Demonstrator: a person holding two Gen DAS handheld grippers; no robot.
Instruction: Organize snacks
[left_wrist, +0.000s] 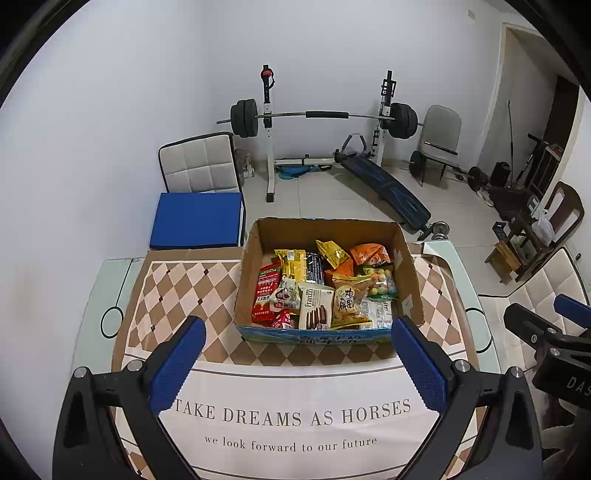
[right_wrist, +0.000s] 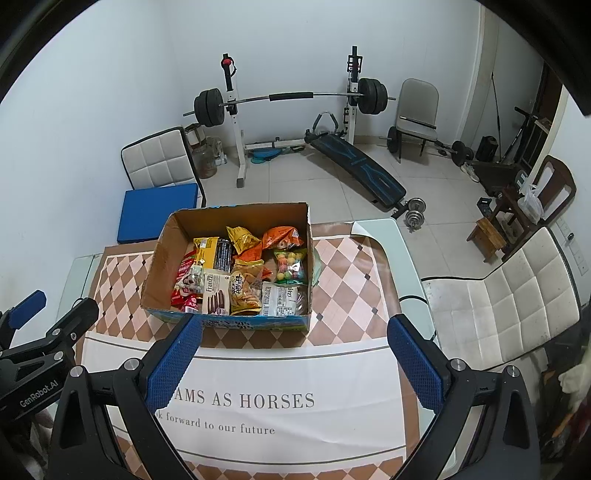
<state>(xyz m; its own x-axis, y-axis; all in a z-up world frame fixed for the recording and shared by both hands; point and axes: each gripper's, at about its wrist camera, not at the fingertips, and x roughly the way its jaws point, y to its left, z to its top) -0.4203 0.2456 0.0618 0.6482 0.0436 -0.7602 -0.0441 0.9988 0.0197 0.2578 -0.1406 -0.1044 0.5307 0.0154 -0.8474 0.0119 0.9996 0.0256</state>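
An open cardboard box (left_wrist: 255, 254) stands on the table, and it also shows in the right wrist view (right_wrist: 162, 254). It holds several snack packs: a Franzzi biscuit pack (left_wrist: 316, 308) (right_wrist: 216, 295), a yellow chip bag (left_wrist: 347, 304) (right_wrist: 243, 291), a red pack (left_wrist: 266, 291), a bag of coloured balls (left_wrist: 380, 282) (right_wrist: 291, 266) and an orange bag (left_wrist: 369, 254) (right_wrist: 282, 238). My left gripper (left_wrist: 299, 338) is open and empty, just in front of the box. My right gripper (right_wrist: 295, 334) is open and empty, in front of the box's right part.
The table carries a checkered cloth with printed words (left_wrist: 295, 413). A white chair with a blue cushion (left_wrist: 197, 221) stands behind the table at left. A white chair (right_wrist: 509, 295) stands at right. A barbell rack (left_wrist: 325, 118) and bench stand on the floor behind.
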